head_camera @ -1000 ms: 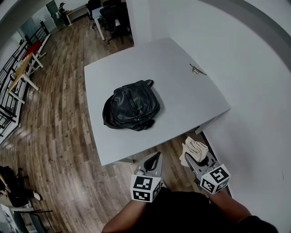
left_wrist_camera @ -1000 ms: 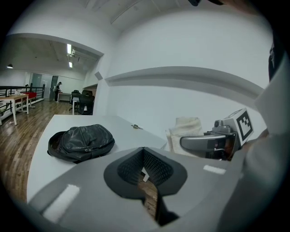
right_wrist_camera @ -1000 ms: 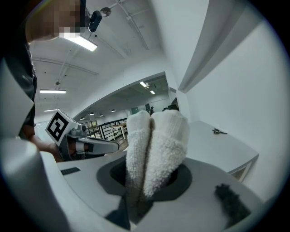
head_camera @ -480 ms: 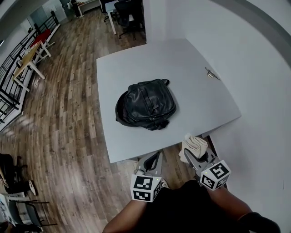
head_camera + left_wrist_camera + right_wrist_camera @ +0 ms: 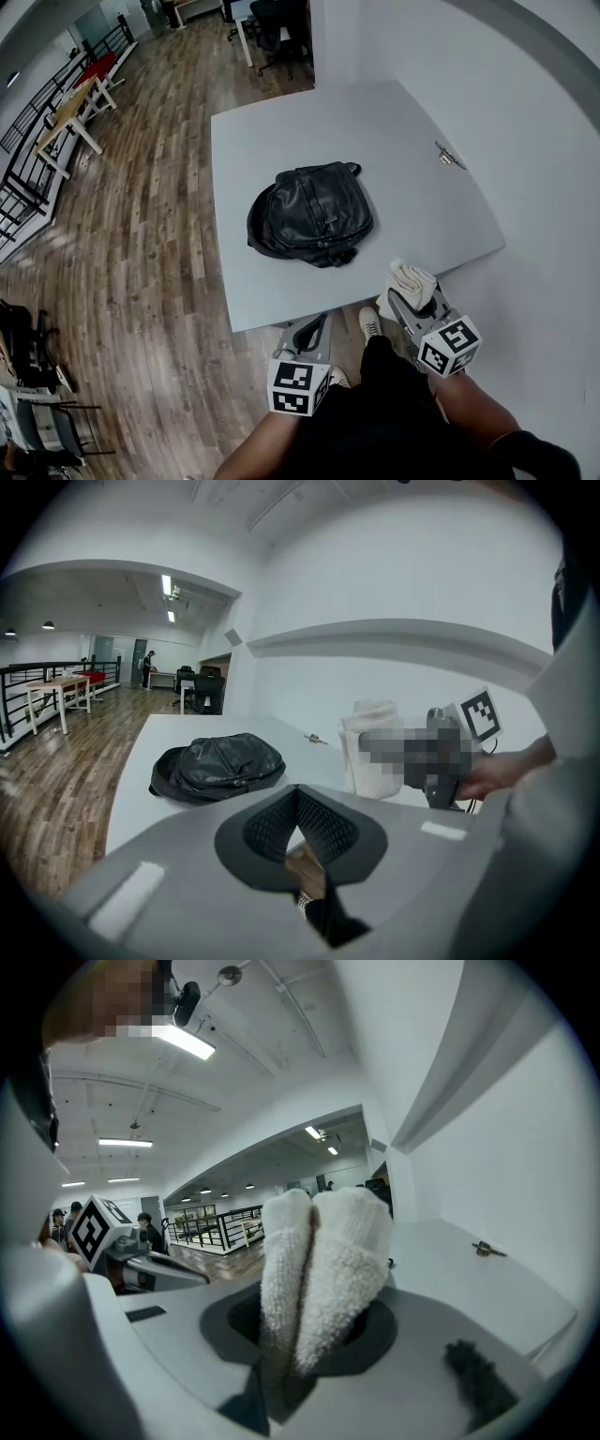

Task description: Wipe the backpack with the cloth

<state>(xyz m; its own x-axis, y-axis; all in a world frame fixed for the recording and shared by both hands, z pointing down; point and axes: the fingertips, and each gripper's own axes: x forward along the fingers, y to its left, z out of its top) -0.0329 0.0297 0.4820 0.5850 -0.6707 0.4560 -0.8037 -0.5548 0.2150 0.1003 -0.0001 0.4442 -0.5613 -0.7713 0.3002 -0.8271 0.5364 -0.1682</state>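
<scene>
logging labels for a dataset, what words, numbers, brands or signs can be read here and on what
No readable text in any view.
Left hand-held gripper and right hand-held gripper: cube markers are black-and-white square patterns, no letters or digits.
Backpack: no legible brand or tag.
Cloth: plain.

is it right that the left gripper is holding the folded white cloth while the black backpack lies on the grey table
No: the right gripper holds the folded white cloth, as the right gripper view shows. The left gripper has its jaws together on nothing. The black backpack does lie on the grey table.
</scene>
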